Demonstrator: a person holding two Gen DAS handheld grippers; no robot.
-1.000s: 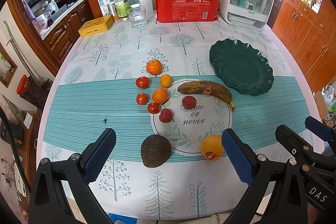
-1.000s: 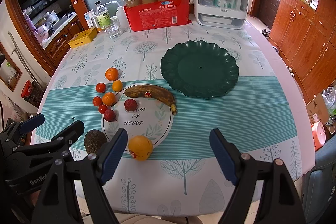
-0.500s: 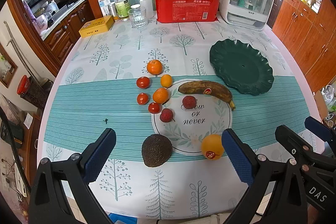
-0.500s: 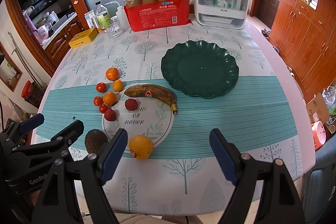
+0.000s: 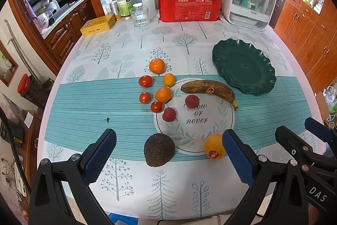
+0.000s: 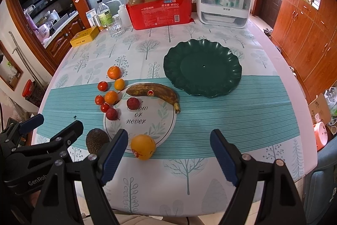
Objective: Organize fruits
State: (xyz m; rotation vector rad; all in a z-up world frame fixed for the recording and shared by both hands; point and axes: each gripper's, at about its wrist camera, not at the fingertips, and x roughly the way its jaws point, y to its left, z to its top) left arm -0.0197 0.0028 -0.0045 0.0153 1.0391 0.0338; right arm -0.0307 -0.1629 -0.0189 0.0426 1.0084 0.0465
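3 tomatoes [image 5: 145, 81], 2 lychees [image 5: 169, 114], 3 sm. oranges [image 5: 157, 65] (1 big [image 5: 214, 149]), 1 banana [image 5: 208, 90], 1 avocado [image 5: 159, 150]

Black left gripper [image 5: 168, 153], blue ribbed pads [image 5: 238, 158], silver screws, partly legible "DAS" marking

The right gripper [image 6: 168, 153] is held wide apart above the table's near edge, nothing between its fingers. An orange [image 6: 143, 147] is seen just beside its left finger [image 6: 114, 153]. The green plate [image 6: 202, 69] is left bare.
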